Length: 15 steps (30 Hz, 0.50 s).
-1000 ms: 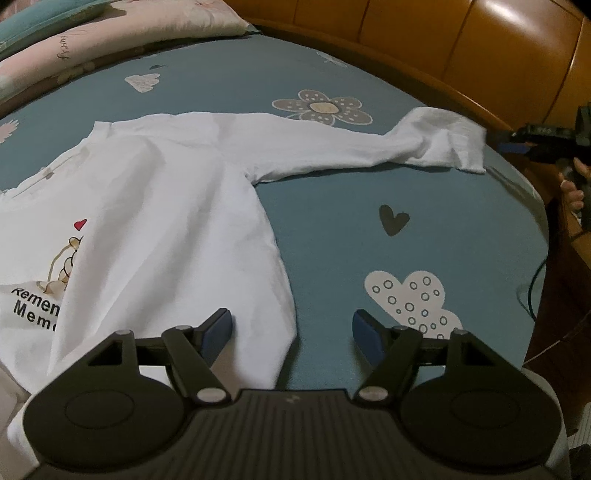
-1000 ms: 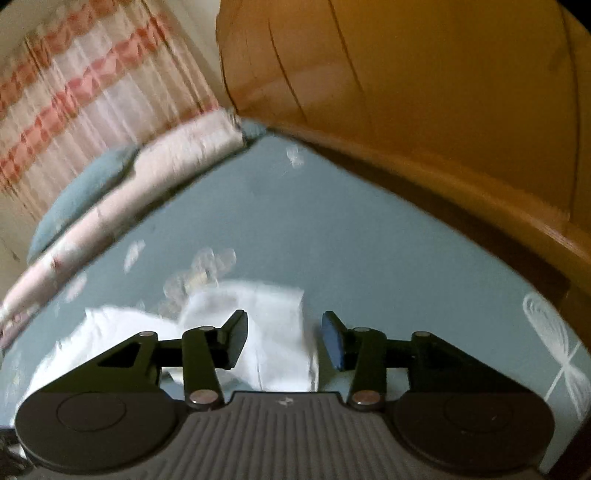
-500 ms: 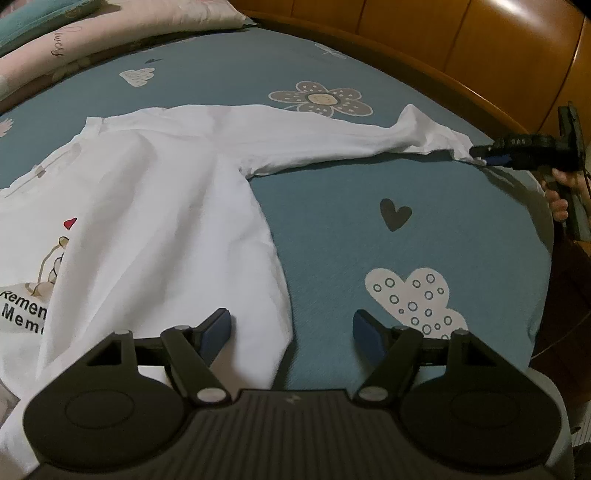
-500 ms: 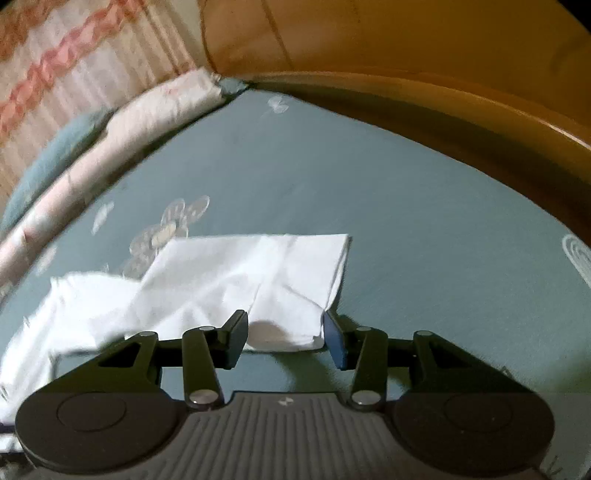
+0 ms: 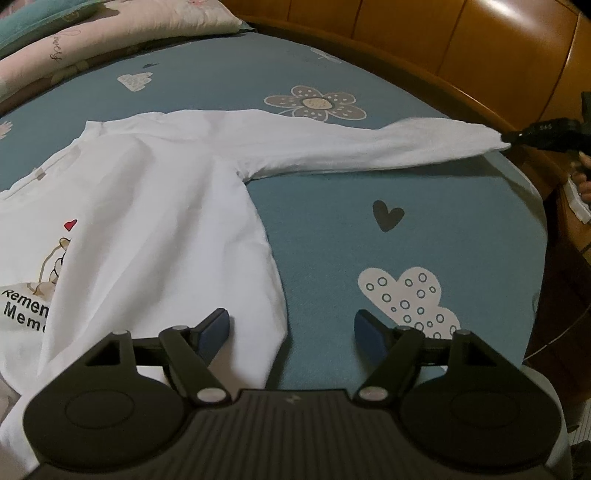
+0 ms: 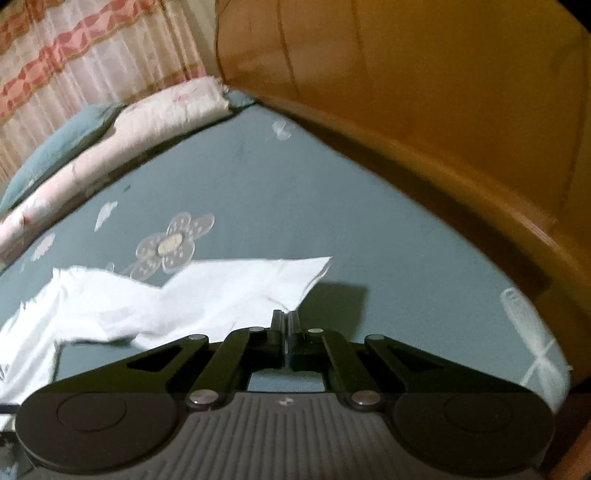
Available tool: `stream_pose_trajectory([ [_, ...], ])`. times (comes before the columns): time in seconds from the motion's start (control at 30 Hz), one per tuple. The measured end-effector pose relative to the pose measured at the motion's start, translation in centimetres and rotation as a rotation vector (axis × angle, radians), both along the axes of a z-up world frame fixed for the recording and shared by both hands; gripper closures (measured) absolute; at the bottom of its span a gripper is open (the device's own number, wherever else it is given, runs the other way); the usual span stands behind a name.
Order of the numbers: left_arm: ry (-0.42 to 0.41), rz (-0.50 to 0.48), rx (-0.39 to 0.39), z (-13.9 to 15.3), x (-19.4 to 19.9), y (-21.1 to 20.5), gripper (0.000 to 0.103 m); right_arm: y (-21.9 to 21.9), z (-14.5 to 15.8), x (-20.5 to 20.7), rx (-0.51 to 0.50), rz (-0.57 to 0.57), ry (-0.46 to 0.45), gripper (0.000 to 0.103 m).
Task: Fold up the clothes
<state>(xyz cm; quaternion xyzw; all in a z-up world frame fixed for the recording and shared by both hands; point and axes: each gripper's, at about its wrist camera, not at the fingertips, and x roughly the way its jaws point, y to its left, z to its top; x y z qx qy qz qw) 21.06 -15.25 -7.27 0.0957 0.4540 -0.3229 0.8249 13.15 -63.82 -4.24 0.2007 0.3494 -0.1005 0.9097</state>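
Right tool (image 6: pixel 284 320) clamps sleeve cuff (image 6: pixel 295 280); bedsheet (image 5: pixel 424 206) beyond.

A teal patterned bed (image 5: pixel 424 192) carries a white shirt (image 5: pixel 155 206) and, seemingly, pillows (image 5: pixel 110 33) at its far edge.

The shirt (image 5: pixel 147 229) lies spread on the bed (image 5: pixel 424 206), its sleeve (image 5: pixel 351 147) stretched toward the bed's right edge. Pillows (image 5: pixel 92 40) lie along the far side, with the headboard (image 5: pixel 443 48) at the back right.
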Motion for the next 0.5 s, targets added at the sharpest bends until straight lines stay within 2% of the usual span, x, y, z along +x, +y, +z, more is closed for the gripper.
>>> stream_pose_trajectory([
  [0.1, -0.001, -0.006, -0.005, 0.1, -0.1, 0.0, 0.028, -0.7, 0.4, -0.3, 0.007, -0.006, 0.032, 0.102],
  [0.13, -0.001, -0.008, -0.006, 0.2, -0.2, -0.1, 0.028, -0.6, 0.3, -0.2, -0.021, -0.014, 0.064, 0.101],
  [0.23, -0.001, -0.015, -0.007, 0.4, -0.3, -0.1, 0.028, -0.5, -0.4, -0.1, -0.075, -0.030, 0.144, 0.094],
  [0.37, -0.007, -0.022, -0.004, 0.6, -0.4, -0.2, 0.028, 1.1, -0.7, 0.8, -0.071, 0.035, 0.117, 0.093],
  [0.5, -0.016, -0.025, 0.003, 0.8, -0.2, -0.3, 0.028, 4.7, -0.8, 4.7, -0.091, 0.163, 0.098, 0.093],
])
